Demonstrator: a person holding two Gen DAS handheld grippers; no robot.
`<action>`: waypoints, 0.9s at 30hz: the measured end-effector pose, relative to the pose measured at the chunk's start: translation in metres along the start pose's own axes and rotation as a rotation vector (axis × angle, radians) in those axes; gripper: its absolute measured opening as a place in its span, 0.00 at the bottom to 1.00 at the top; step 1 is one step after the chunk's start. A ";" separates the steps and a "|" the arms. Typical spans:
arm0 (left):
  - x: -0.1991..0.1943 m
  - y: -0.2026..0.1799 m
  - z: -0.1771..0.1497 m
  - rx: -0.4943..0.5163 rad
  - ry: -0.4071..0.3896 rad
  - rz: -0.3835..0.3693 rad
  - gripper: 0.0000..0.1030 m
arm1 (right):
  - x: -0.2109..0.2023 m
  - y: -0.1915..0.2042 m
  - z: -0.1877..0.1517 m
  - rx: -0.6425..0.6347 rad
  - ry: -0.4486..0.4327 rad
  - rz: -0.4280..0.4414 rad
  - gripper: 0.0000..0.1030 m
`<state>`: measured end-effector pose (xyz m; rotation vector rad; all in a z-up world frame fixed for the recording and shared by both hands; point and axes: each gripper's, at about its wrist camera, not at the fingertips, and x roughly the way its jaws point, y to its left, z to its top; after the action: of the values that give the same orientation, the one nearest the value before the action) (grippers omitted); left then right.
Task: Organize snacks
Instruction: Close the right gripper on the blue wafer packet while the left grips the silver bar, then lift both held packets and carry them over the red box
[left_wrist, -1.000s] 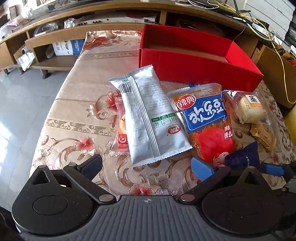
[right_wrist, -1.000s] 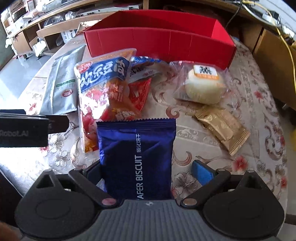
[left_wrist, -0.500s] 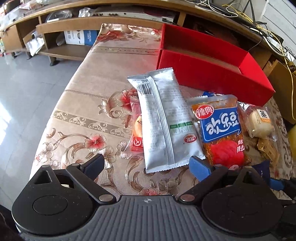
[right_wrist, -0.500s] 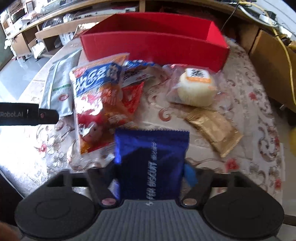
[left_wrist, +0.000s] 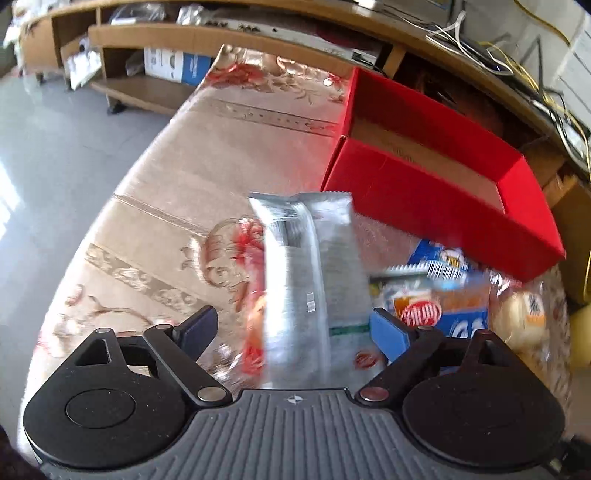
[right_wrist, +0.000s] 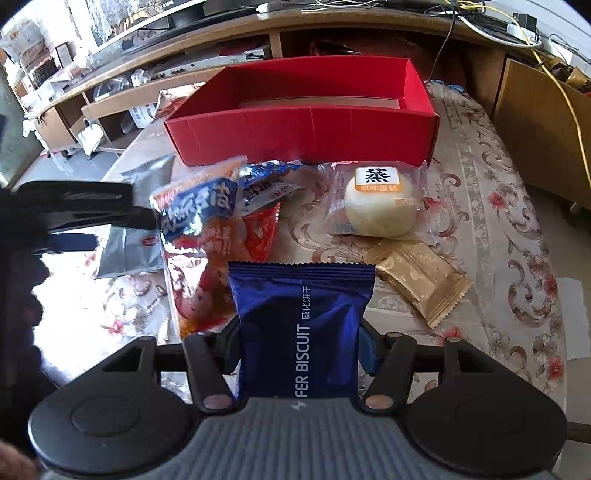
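Observation:
An open red box (right_wrist: 303, 133) stands at the far side of the table; it also shows in the left wrist view (left_wrist: 436, 188). My right gripper (right_wrist: 299, 345) is shut on a blue wafer biscuit pack (right_wrist: 301, 317), held above the table. My left gripper (left_wrist: 295, 326) is open, with the silver snack pack (left_wrist: 310, 266) lying between its fingers. An orange and blue snack bag (right_wrist: 199, 229) lies between the silver pack (right_wrist: 136, 243) and the biscuit. A wrapped white steamed cake (right_wrist: 380, 206) and a gold packet (right_wrist: 421, 277) lie to the right.
The table has a floral cloth (right_wrist: 498, 229). Wooden shelving (left_wrist: 155, 44) with clutter runs behind it, with cables on the right. The floor (left_wrist: 55, 140) drops away past the table's left edge. The left gripper's body (right_wrist: 70, 210) shows at the left of the right wrist view.
My right gripper closed on the blue biscuit pack and lifted it. My left gripper moved forward over the silver pack, staying open.

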<state>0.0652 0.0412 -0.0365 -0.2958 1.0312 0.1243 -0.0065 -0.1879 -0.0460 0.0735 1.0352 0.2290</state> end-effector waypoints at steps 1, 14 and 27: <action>0.004 -0.002 0.002 0.001 0.009 0.007 0.87 | 0.000 0.000 0.001 0.003 0.000 0.007 0.58; 0.014 -0.002 0.009 0.066 -0.015 0.024 0.70 | 0.003 -0.005 0.009 0.021 0.001 0.020 0.58; -0.014 0.003 0.003 0.087 -0.031 -0.027 0.55 | -0.008 0.003 0.017 0.004 -0.051 0.020 0.58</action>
<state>0.0592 0.0458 -0.0235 -0.2281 0.9983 0.0598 0.0032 -0.1862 -0.0301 0.0929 0.9844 0.2417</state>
